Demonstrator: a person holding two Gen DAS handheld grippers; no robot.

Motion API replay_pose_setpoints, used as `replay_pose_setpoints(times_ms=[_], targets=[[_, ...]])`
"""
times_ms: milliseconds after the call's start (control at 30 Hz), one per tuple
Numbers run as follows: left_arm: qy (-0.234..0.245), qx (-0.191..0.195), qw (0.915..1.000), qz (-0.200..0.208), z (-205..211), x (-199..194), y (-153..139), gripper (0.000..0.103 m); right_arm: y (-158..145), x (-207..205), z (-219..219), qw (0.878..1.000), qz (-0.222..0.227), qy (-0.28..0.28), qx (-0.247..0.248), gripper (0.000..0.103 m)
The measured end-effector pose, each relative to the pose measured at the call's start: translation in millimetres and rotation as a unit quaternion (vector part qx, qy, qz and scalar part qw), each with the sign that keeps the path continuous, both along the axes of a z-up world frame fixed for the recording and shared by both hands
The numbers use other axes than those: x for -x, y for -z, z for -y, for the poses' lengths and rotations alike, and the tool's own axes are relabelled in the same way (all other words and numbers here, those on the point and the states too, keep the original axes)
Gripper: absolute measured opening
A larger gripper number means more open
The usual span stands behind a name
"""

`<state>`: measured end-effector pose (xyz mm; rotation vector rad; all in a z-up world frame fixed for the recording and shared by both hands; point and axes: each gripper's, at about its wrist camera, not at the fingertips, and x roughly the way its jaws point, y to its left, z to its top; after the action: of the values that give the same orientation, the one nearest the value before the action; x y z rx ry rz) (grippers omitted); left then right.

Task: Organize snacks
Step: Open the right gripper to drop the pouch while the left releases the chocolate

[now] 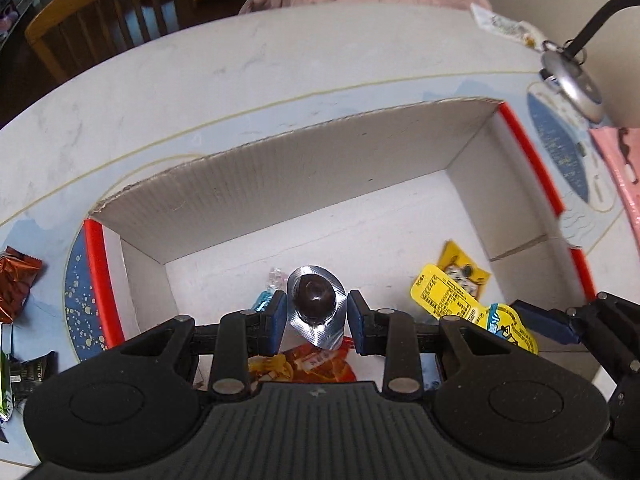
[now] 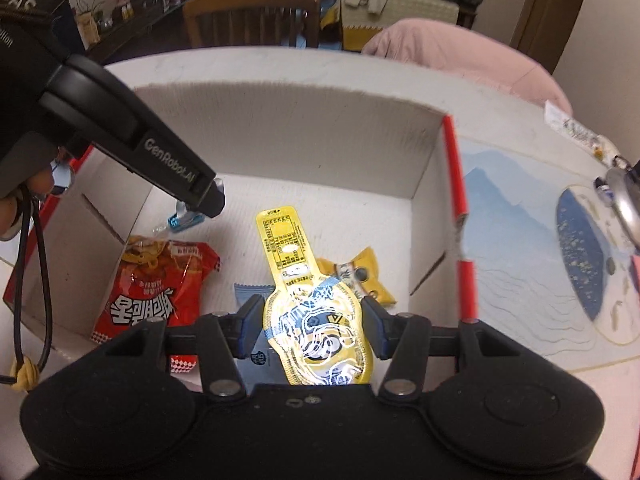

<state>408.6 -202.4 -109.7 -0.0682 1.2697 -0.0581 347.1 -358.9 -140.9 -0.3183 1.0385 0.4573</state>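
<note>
An open cardboard box (image 1: 304, 168) with red edges lies below both grippers. My left gripper (image 1: 317, 301) is shut on a silver foil pack with a dark round chocolate (image 1: 314, 304), held over the box's near left part. My right gripper (image 2: 313, 309) is shut on a long yellow pouch (image 2: 304, 292), which points into the box. In the left wrist view the yellow pouch (image 1: 448, 300) and the right gripper (image 1: 556, 322) sit at the right. The left gripper (image 2: 208, 196) reaches in from the upper left of the right wrist view.
On the box floor lie a red snack bag (image 2: 156, 284), a small yellow packet (image 2: 362, 270), a grey-blue packet (image 2: 248, 294) and a blue candy (image 2: 182, 220). Outside the box are a brown wrapper (image 1: 16, 284), a silver lamp base (image 1: 572, 84), a pink bag (image 1: 620, 176) and a wooden chair (image 1: 104, 20).
</note>
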Motion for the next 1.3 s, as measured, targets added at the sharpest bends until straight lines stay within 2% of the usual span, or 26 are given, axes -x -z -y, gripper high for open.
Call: replay_pose_setpoints(times_ms=[133,533,633,733,867,1300], targets=[[-0.010,0.008,0.9997,-0.020,-3,-8,8,0.032,9,-9,-1,1.000,-0.022,0.001,-0.007,0.052],[-0.016,0.009,0.9978,-0.064,-5,-19,22,0.032,18,-13,-6,0.999,-0.039,0.005,0.002,0.052],[-0.018,0.011,0.9979,-0.062,-7,-17,20,0.032,19,-13,-4,0.999,-0.037,0.012,0.001,0.053],[-0.020,0.012,0.9980,-0.059,-6,-15,19,0.033,19,-12,-3,0.999,-0.033,0.013,0.002,0.061],[-0.016,0.013,0.9986,-0.049,-6,-10,14,0.036,15,-9,0,0.999,-0.028,0.022,-0.005,0.063],[-0.010,0.041,0.9990,0.013,-12,27,-28,0.037,-30,15,4,0.999,0.012,0.027,-0.045,0.069]])
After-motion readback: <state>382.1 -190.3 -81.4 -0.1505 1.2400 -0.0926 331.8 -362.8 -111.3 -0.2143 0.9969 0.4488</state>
